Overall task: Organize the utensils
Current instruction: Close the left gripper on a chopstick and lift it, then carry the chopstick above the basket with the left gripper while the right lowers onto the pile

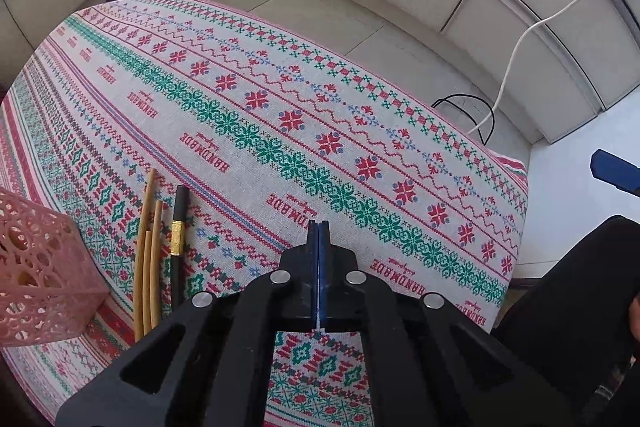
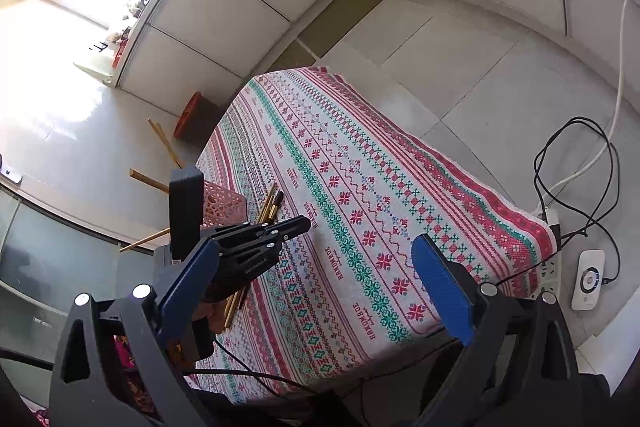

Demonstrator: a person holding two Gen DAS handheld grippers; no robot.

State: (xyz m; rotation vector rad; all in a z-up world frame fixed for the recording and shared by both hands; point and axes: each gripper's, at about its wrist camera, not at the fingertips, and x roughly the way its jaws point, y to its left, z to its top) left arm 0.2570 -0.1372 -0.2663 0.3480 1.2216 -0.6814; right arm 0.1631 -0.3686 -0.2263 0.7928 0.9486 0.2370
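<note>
On patterned tablecloth [image 1: 280, 115], near its left edge: bamboo chopsticks [image 1: 146, 251] and black chopstick [image 1: 178, 247] lying side by side, just beside pink lattice basket [image 1: 40, 267]. Left gripper [image 1: 319, 227] pressed fully together on nothing, hovering right of the sticks. Right gripper [image 2: 316, 287] spread wide, empty, well apart from them. Risks: closed fingers unable to take a stick unless reopened; thin round sticks likely to roll or scatter if nudged; light basket prone to tipping if bumped.
</note>
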